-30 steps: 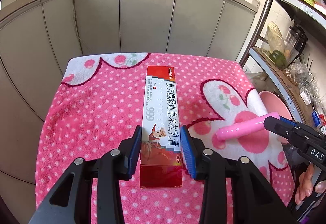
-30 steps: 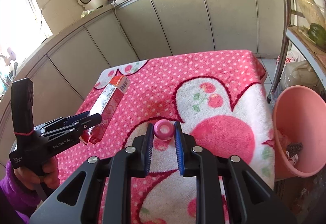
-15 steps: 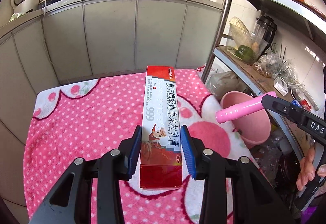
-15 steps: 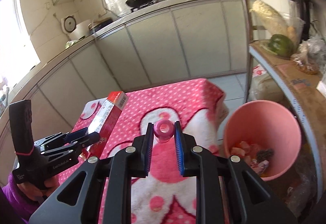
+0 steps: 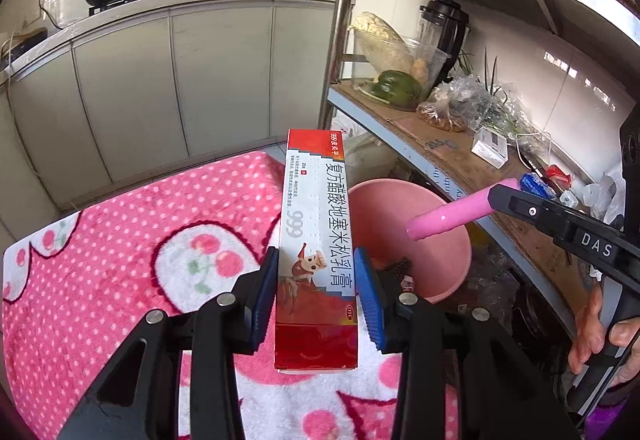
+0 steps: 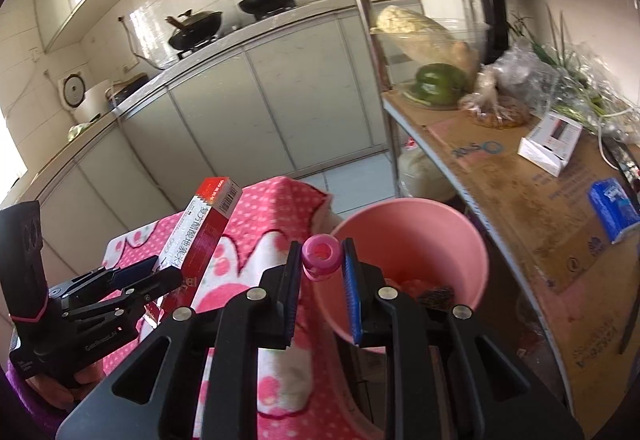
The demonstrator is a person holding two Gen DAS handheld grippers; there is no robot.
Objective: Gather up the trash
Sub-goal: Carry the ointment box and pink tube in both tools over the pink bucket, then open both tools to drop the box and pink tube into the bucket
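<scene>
My left gripper (image 5: 316, 294) was clamped on the long glossy cardboard box (image 5: 318, 236), my right gripper (image 6: 320, 276) on the smooth pink tube (image 6: 322, 258); I held both above the round pink plastic bin (image 6: 460, 240) beside the fuzzy polka-dot cloth (image 5: 120, 240).

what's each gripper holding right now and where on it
The left gripper holds the red and white ointment box across its sides near the lower end. The right gripper holds a pink tube near one end.
</scene>
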